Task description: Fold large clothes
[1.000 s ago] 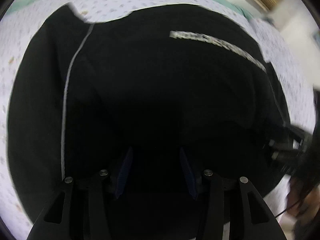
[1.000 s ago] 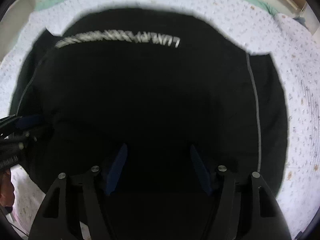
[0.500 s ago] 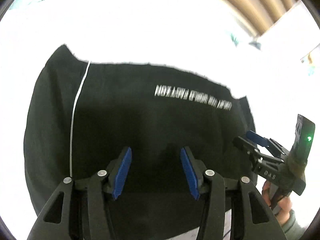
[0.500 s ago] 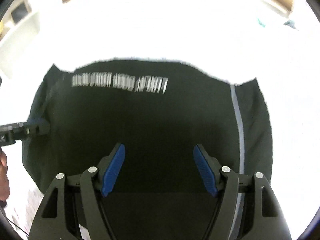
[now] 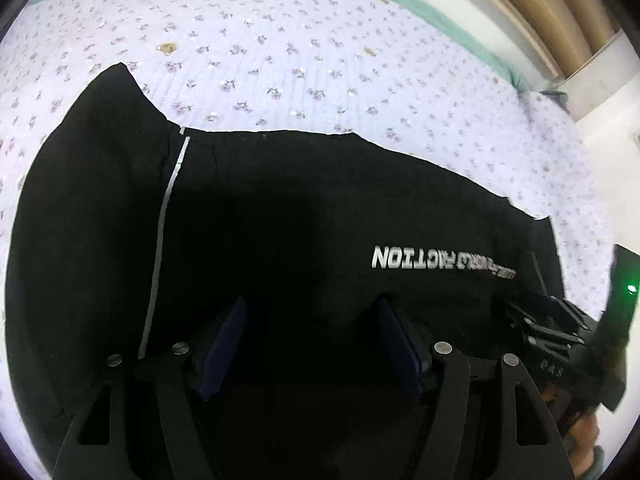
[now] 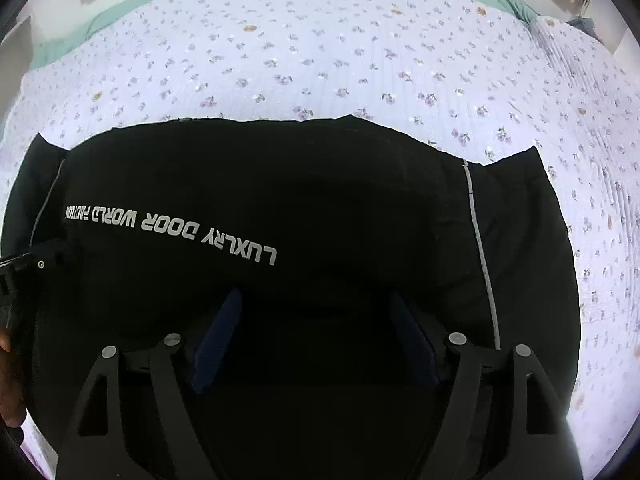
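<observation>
A large black garment (image 5: pixel 300 208) with white lettering (image 5: pixel 424 258) and a thin silver stripe (image 5: pixel 162 240) lies spread flat on the bed. It also fills the right wrist view (image 6: pixel 320 200), with its lettering (image 6: pixel 172 224) upside down. My left gripper (image 5: pixel 312 320) is open and empty, hovering over the garment's near part. My right gripper (image 6: pixel 316 312) is open and empty over the same garment. The right gripper's body shows at the right edge of the left wrist view (image 5: pixel 548 328); the left one shows at the left edge of the right wrist view (image 6: pixel 16 268).
The bed has a lilac floral quilt (image 5: pixel 300 52) with a green border (image 6: pixel 80 36) at its far edge. A wooden frame or slats (image 5: pixel 532 4) and a white wall lie beyond the far right corner.
Both grippers stayed open. The views pulled back and tilted, so more quilt shows beyond the garment, and the lettering now sits lower in both views.
</observation>
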`<move>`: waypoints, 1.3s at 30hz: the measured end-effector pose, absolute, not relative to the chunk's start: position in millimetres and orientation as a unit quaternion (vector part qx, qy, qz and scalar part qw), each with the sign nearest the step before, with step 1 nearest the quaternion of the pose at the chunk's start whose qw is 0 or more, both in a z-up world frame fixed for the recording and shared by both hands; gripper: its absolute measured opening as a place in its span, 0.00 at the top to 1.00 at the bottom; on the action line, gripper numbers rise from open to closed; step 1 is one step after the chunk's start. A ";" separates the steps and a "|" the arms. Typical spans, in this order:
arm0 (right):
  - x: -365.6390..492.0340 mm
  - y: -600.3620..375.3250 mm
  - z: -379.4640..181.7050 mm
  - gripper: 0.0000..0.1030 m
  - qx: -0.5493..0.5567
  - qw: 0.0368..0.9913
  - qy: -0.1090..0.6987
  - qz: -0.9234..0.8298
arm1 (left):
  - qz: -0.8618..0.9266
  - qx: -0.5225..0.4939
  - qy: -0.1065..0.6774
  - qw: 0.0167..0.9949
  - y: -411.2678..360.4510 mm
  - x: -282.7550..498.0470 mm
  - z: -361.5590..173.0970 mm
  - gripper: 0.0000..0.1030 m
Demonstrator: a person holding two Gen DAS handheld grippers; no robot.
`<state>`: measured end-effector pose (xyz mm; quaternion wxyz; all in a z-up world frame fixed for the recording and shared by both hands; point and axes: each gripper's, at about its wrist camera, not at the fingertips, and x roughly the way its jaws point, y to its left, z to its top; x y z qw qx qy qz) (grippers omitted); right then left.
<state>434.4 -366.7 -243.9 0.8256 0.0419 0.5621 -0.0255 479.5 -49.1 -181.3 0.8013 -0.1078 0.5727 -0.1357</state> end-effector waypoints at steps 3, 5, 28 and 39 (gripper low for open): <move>421.6 -383.9 -228.9 0.24 0.080 0.828 0.555 -0.018 | -0.147 -0.129 0.556 0.808 -26.9 459.9 -152.4 0.32; 407.8 -395.2 -213.6 0.24 0.090 0.835 0.543 -0.025 | -0.142 -0.122 0.532 0.826 -11.6 444.2 -129.0 0.32; 250.9 -456.6 -91.4 0.02 0.015 0.898 0.390 -0.205 | -0.054 -0.109 0.504 0.855 117.6 360.1 -92.3 0.32; 291.4 -493.1 -190.7 0.02 0.190 0.849 0.487 -0.074 | -0.128 -0.249 0.572 0.771 123.1 414.8 -168.4 0.32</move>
